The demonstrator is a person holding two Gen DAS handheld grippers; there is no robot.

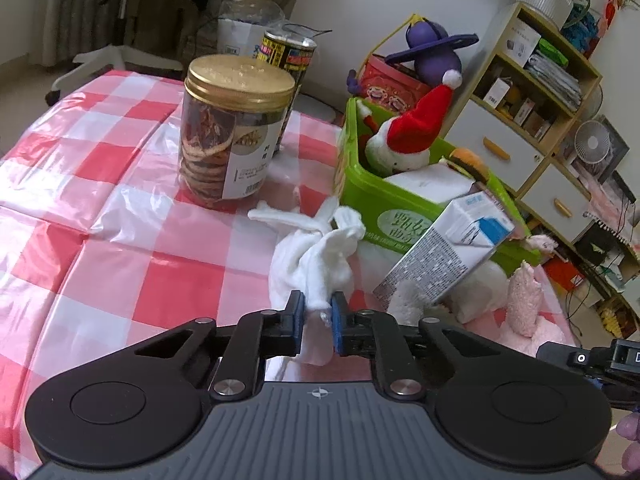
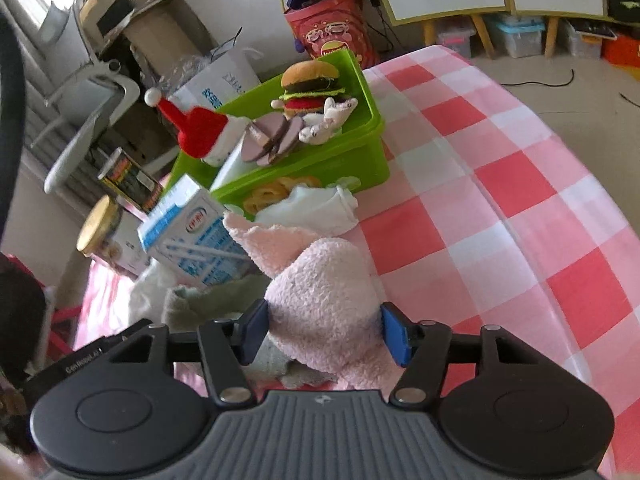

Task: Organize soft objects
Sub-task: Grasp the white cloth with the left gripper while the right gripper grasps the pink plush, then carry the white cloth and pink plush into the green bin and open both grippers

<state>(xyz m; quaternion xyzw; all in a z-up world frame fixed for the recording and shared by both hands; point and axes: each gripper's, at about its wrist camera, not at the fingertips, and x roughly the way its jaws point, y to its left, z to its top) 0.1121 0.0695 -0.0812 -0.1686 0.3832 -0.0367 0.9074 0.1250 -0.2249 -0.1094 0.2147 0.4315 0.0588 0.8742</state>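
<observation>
My left gripper [image 1: 318, 304] is shut on a bunched white cloth [image 1: 316, 256] that rests on the checked tablecloth, in front of the green bin [image 1: 376, 200]. In the right wrist view my right gripper [image 2: 324, 320] is shut on a fluffy pink cloth [image 2: 324, 292], with both blue pads pressed into its sides. The pink cloth [image 1: 524, 300] also shows at the right in the left wrist view. The green bin [image 2: 352, 168] holds a Santa-hat plush [image 2: 200, 128], a burger plush [image 2: 310, 84] and other soft toys. Another white cloth [image 2: 316, 210] lies against the bin's front.
A milk carton [image 1: 444, 252] leans on the bin's near corner. A gold-lidded cookie jar [image 1: 228, 136] and a dark can [image 1: 288, 56] stand behind on the left. A pale green cloth [image 2: 188, 304] lies beside the pink one. A shelf unit [image 1: 532, 92] stands beyond the table.
</observation>
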